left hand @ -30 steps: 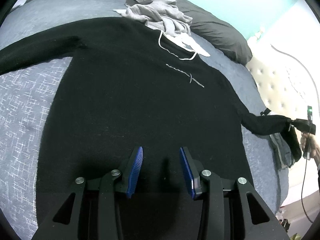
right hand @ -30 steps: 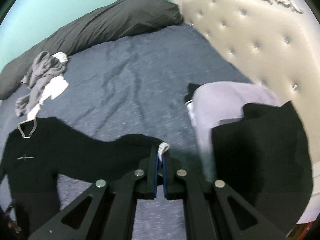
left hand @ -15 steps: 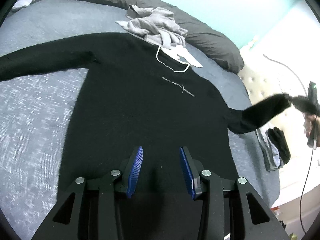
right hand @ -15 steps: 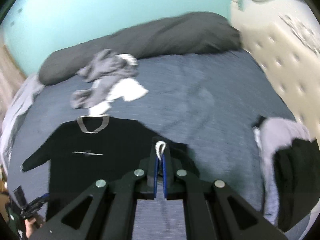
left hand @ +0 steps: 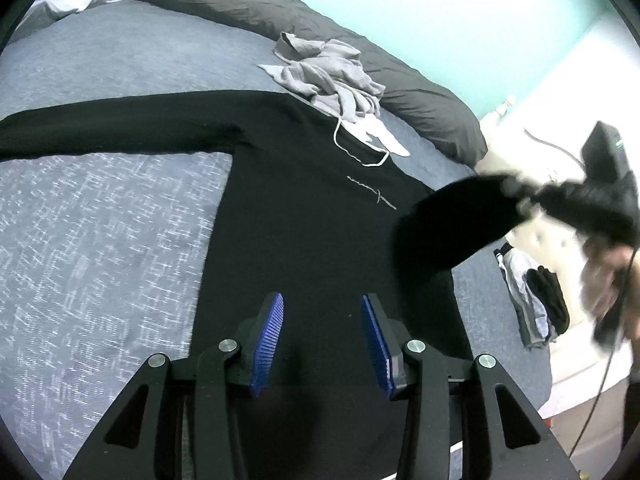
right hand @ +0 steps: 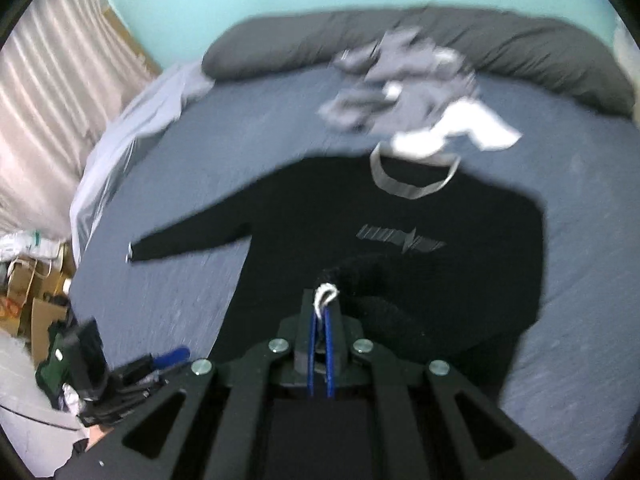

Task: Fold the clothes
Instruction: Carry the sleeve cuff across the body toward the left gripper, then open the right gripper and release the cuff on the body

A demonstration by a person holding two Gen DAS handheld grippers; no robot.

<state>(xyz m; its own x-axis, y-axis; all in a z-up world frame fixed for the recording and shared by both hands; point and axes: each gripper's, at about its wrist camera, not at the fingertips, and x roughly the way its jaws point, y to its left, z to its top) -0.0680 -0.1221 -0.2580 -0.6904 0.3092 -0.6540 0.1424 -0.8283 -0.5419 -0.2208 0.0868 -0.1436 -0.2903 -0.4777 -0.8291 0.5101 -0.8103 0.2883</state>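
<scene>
Holding: the right gripper (right hand: 320,312) has its jaws pressed together on the white-edged cuff (right hand: 326,294) of the black long-sleeved sweatshirt (left hand: 312,216), and that sleeve (left hand: 452,224) hangs in a loop above the chest.
Sweatshirt: it lies flat, front up, on the blue-grey bedspread (left hand: 100,240); the collar points to the long dark grey pillow (left hand: 280,12) and the hem is toward the grippers.
Key relation: the lifted sleeve goes across the body, at a right angle to the long axis from collar to hem; the place to put it down is below and ahead of the right jaws.
Other sleeve: it is stretched straight out to the left (left hand: 100,128), nearer to the left gripper (left hand: 322,340).
Left gripper: jaws apart, holding nothing, over the lower part of the sweatshirt.
Hard to see: the right wrist view is blurred, so the chest print is unclear; the hem is hidden behind the left gripper; the crumpled grey garments (left hand: 332,76) possibly touch the collar.
</scene>
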